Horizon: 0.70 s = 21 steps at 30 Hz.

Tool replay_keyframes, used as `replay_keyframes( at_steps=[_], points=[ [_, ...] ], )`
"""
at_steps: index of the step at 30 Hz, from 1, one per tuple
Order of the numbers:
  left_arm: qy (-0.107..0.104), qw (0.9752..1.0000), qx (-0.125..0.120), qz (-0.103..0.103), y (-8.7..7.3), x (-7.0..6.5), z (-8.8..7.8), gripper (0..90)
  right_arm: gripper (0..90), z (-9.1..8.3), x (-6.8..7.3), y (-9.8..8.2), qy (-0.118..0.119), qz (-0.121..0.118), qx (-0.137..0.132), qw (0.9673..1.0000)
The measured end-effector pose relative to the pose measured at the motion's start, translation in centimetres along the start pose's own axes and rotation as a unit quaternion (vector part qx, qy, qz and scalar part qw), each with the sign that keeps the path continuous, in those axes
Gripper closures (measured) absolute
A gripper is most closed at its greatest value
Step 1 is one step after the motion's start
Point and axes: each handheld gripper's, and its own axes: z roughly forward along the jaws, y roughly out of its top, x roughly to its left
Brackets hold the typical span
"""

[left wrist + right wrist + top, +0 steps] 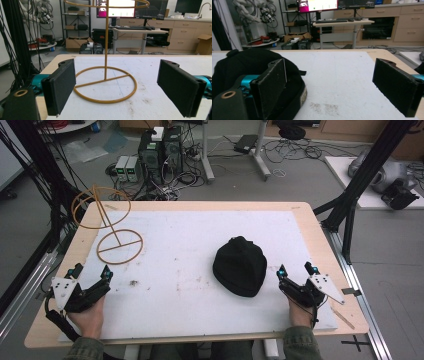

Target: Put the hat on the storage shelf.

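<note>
A black knit hat (240, 265) lies on the white mat (200, 250), right of centre. A gold wire stand (112, 227) with a ring base and a ring top stands at the far left of the mat. My left gripper (91, 274) rests open near the front left edge, and its own view shows the stand (106, 83) straight ahead between its jaws. My right gripper (297, 269) is open just right of the hat, with nothing between its jaws. In the right gripper view the hat (249, 65) lies behind the left jaw.
The mat covers most of a wooden table (320, 245). A black frame post (360, 180) rises off the right rim. Computers and cables (160, 155) sit on the floor beyond the far edge. A small dark speck (133, 282) lies near the left gripper.
</note>
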Motion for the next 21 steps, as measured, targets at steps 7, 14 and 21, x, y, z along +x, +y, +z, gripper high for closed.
replay_keyframes(
  at_steps=[7, 14, 21],
  points=[
    [0.0, 1.0, 0.001, -0.001, 0.0, 0.1, 0.0, 15.8, 11.0, 0.1, 0.8, 0.2, 0.027, -0.004, 0.001, 0.9996],
    [0.0, 1.0, 0.002, -0.004, 0.0, 0.1, 0.0, 15.8, 11.0, 0.2, 1.8, 0.3, 0.052, -0.008, 0.005, 0.9986],
    [0.0, 1.0, 0.005, -0.001, -0.1, 0.1, 0.1, 15.9, 10.9, 0.5, 3.0, 0.3, 0.075, -0.02, 0.01, 0.997]
  ],
)
